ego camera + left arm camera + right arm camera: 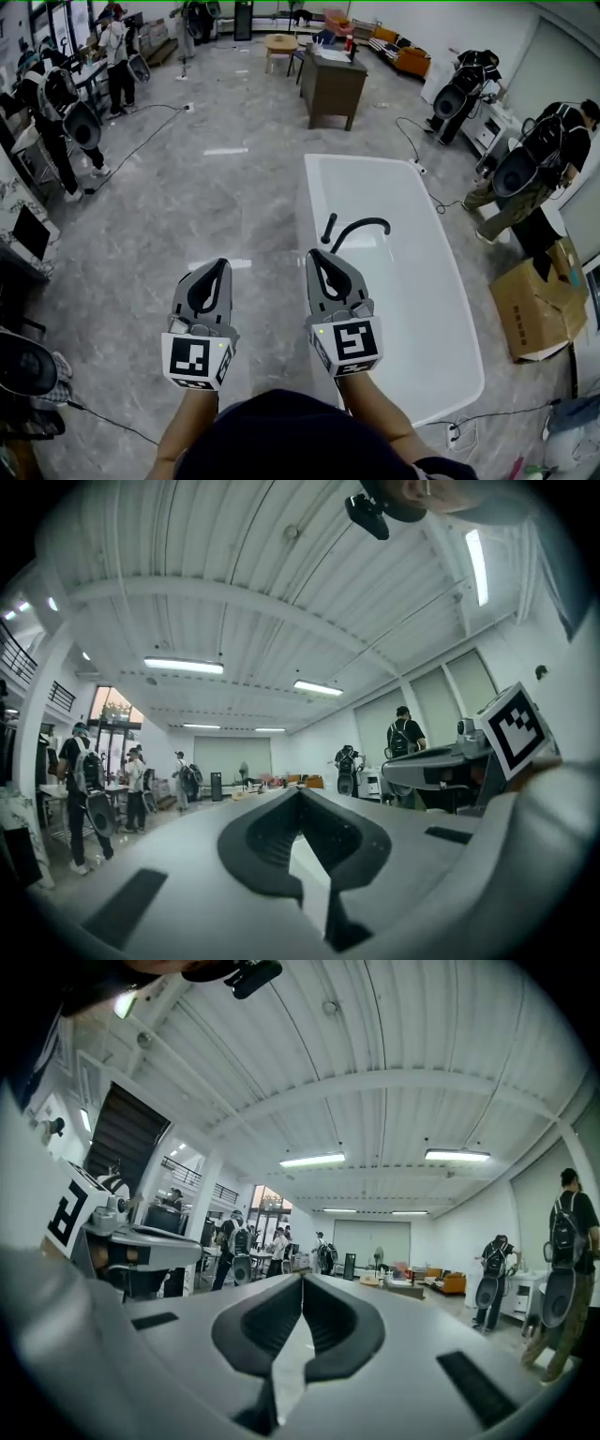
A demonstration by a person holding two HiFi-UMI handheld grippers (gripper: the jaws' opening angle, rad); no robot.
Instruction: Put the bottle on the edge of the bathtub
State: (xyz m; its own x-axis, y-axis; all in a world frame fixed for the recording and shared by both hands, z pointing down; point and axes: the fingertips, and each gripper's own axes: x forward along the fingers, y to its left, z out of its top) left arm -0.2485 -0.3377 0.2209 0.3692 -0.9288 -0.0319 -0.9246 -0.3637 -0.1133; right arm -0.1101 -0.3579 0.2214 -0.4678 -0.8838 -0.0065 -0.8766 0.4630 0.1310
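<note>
left gripper (222, 265) clenched, empty, left of bathtub (371, 161); right gripper (314, 255) clenched, empty, over bathtub's left rim

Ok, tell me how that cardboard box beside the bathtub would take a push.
The cardboard box looks creased with open flaps, so its walls would probably flex. Sitting flat on the glossy floor, it would likely slide, not tip.
</note>
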